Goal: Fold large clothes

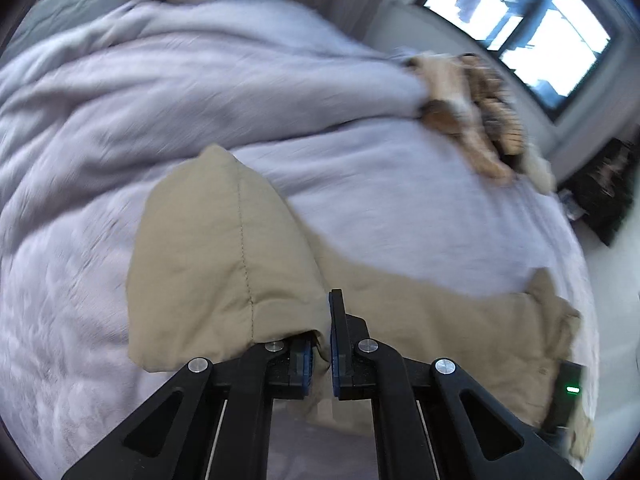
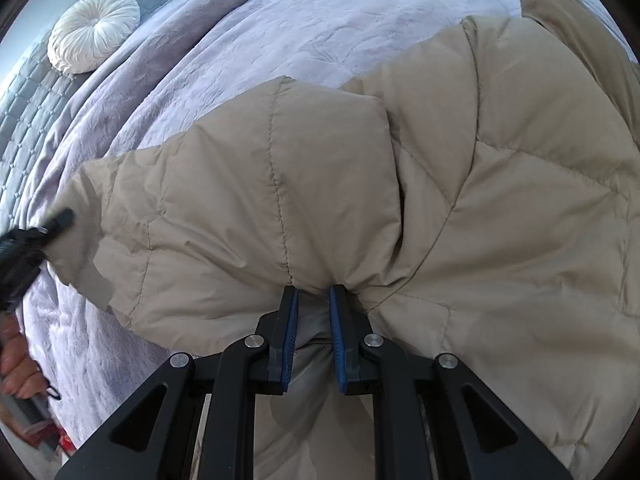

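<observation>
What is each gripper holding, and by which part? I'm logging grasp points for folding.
Both hold the beige puffer jacket. The left gripper pinches the sleeve's cuff end; the right gripper pinches a bunched fold where the sleeve meets the body.

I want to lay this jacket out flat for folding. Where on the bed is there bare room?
Bare bedspread lies between the jacket and the round white cushion. Across the bed it is crowded: a heap of clothes lies by the window.
</observation>
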A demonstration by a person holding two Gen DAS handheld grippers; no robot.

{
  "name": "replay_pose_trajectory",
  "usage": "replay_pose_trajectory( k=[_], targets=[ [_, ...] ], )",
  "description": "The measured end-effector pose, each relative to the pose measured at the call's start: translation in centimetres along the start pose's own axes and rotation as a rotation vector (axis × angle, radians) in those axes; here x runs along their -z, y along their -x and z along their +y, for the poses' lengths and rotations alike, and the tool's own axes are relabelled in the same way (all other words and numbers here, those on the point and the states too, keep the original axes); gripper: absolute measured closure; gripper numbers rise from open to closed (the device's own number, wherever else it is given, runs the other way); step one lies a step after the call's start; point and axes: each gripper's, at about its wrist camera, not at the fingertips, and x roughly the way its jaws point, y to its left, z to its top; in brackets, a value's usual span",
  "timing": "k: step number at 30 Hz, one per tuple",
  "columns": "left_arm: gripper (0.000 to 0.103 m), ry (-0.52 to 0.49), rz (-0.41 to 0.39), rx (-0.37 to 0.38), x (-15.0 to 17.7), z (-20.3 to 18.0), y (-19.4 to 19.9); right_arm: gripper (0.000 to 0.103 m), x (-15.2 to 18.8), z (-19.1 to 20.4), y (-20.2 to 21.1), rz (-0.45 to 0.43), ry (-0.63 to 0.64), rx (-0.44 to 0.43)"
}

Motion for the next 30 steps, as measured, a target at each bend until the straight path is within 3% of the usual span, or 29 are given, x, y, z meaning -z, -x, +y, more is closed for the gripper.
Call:
replay_pose_trajectory(
  k=[5, 9, 15, 20, 25, 30],
  targets=[
    [0.095, -0.153, -0.047, 0.134, 0.1, -8.5, 2.6, 0.087, 1.4, -2.0, 2.9, -0.019, -0.085, -0.082],
    [0.095, -0.292, -0.047, 0.218, 2.4, -16.5, 3.1, 0.087, 2.8, -4.7, 7.3, -0.071, -0.120, -0.092],
    [0.095, -0.490, 0.057, 0.310, 9.9, -28.4, 0.0, 0.087, 6.8, -13.1, 14.3, -0.151, -0.237, -0.013],
    [0.095, -0.684, 0.169, 0.261, 17.9, -35.2, -3.2, 0.087, 10.8, -20.6, 18.0, -0.190, -0.391, 0.074],
    [0.094, -0.810, 0.189, 0.163, 21.9, -36.2, -3.5, 0.083, 13.4, -24.7, 19.1, -0.175, -0.450, 0.101],
    [0.094, -0.792, 0.263, 0.167, 21.7, -33.3, -3.5, 0.083, 13.7, -25.9, 19.4, -0.171, -0.474, 0.099]
  ],
)
